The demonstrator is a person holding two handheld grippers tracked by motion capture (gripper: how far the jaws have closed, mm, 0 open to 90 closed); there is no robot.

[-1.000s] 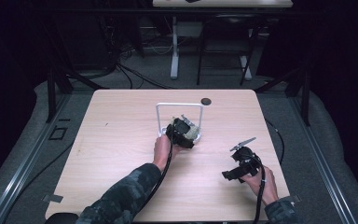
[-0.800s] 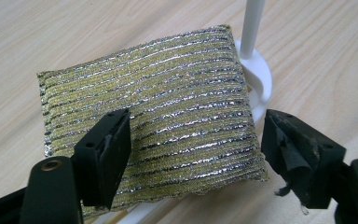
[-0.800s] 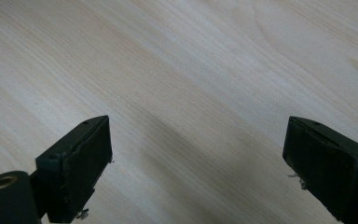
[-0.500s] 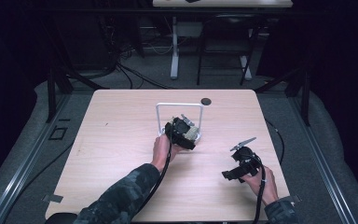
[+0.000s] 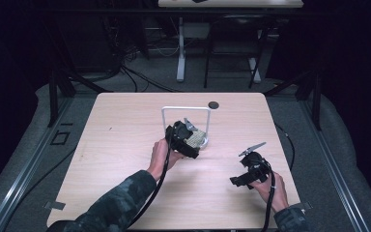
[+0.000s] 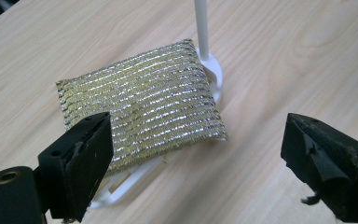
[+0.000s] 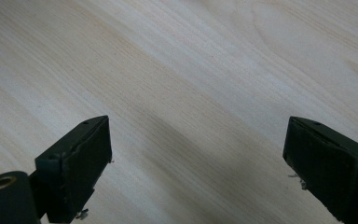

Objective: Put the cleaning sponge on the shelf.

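The left gripper [image 6: 193,154] has its jaws spread wide, holding nothing. Between them and a little ahead lies the sponge [image 6: 142,102], a gold-and-silver striped scouring pad, flat and tilted slightly, resting on the white base of the rack [image 6: 213,72]. One jaw hangs over the pad's near corner at 7 o'clock; the other stands well clear at 4 o'clock over bare wood. That spread looks chosen to take the pad across its width, though no contact shows.

Outward from there, the rack's thin post rises at 12 o'clock from a round foot just beside the pad's far edge. In the high view the rack [image 5: 185,109] is a white arch near the middle of the table [image 5: 125,130], with the left gripper [image 5: 183,139] tucked under it and the pad [image 5: 196,138] at its 3 o'clock.

The right gripper [image 7: 196,163] also has its jaws wide apart, over plain wood, empty. In the high view it [image 5: 251,166] sits at 4 o'clock from the rack, well apart, apparently parked out of the way. A small dark disc [image 5: 214,104] lies near the far edge.
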